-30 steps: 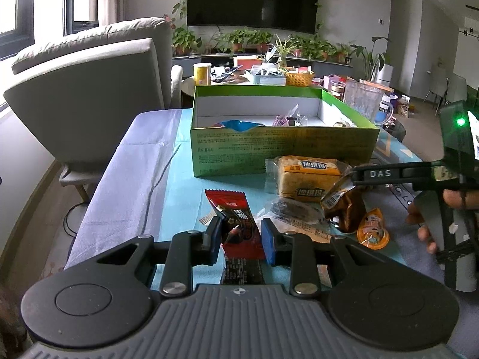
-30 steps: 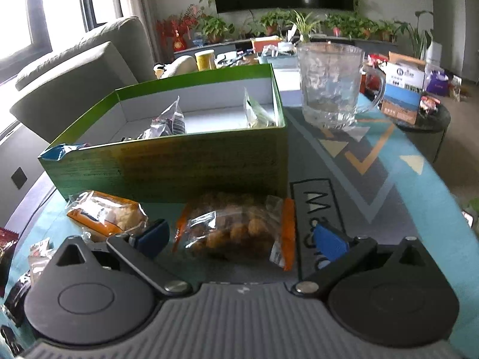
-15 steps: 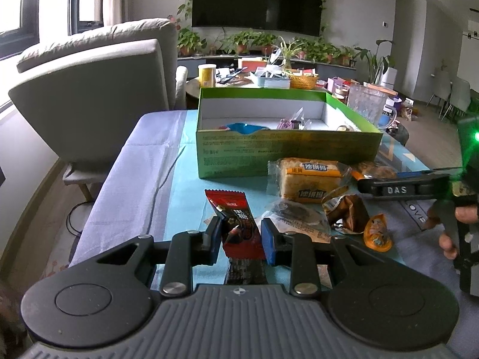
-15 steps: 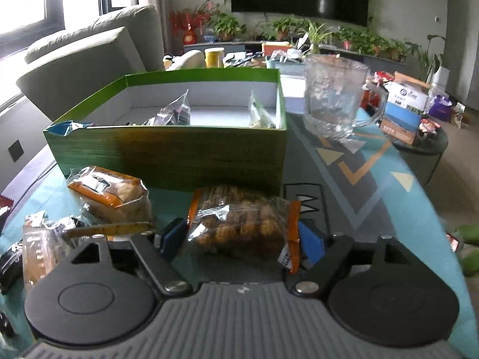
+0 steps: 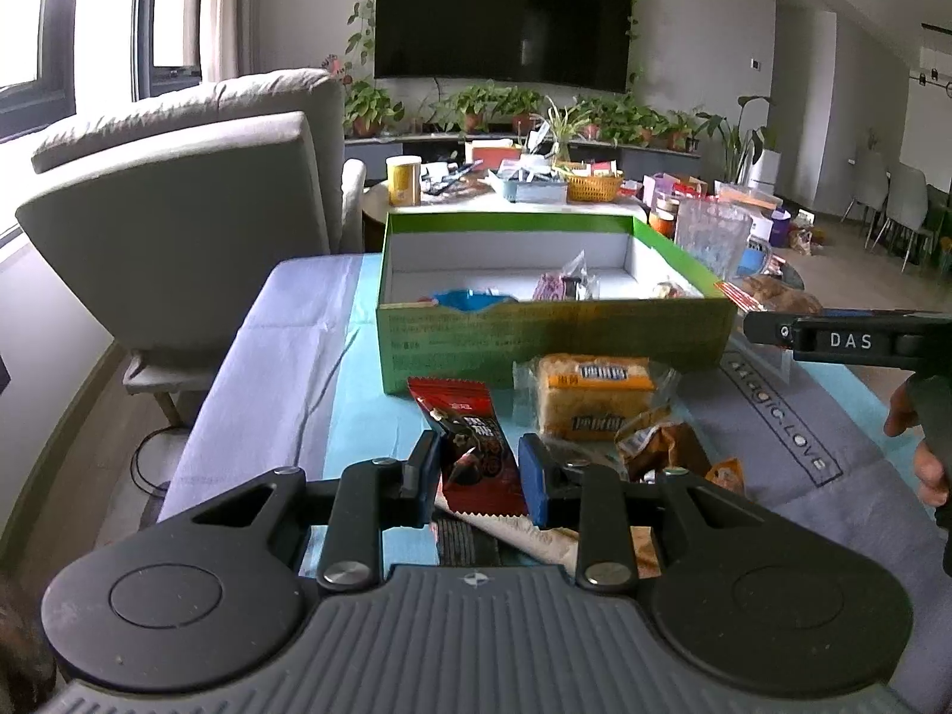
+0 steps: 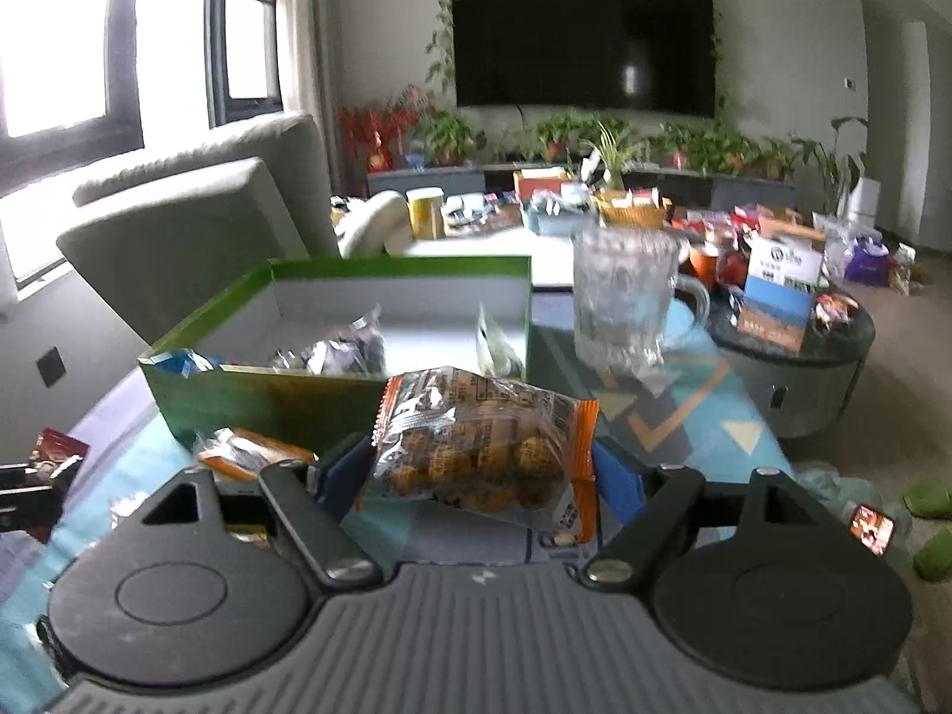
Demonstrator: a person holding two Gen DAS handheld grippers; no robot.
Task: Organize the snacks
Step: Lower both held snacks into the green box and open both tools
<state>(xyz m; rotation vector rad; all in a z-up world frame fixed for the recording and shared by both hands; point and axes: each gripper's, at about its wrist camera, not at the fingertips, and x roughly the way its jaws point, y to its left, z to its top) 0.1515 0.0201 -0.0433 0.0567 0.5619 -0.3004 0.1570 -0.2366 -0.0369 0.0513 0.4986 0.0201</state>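
My left gripper [image 5: 479,473] is shut on a red snack packet [image 5: 470,446] and holds it above the table, short of the green cardboard box [image 5: 553,339]. My right gripper [image 6: 479,470] is shut on a clear orange-edged bag of round snacks [image 6: 476,446], lifted just in front of the box [image 6: 268,398]. The box holds several packets, among them a blue one [image 5: 473,299] and a purple one [image 5: 553,285]. An orange bread packet [image 5: 592,395] and brown wrapped snacks [image 5: 660,446] lie on the table in front of the box. The right gripper also shows in the left wrist view [image 5: 845,342].
A glass mug [image 6: 625,297] stands right of the box. A grey armchair [image 5: 178,226] is at the left. A round side table [image 6: 791,345] with boxes stands to the right. A cluttered table with a basket [image 5: 595,184] lies behind.
My right gripper has shut on the bag of round snacks and lifted it off the table. My left gripper has risen with the red packet.
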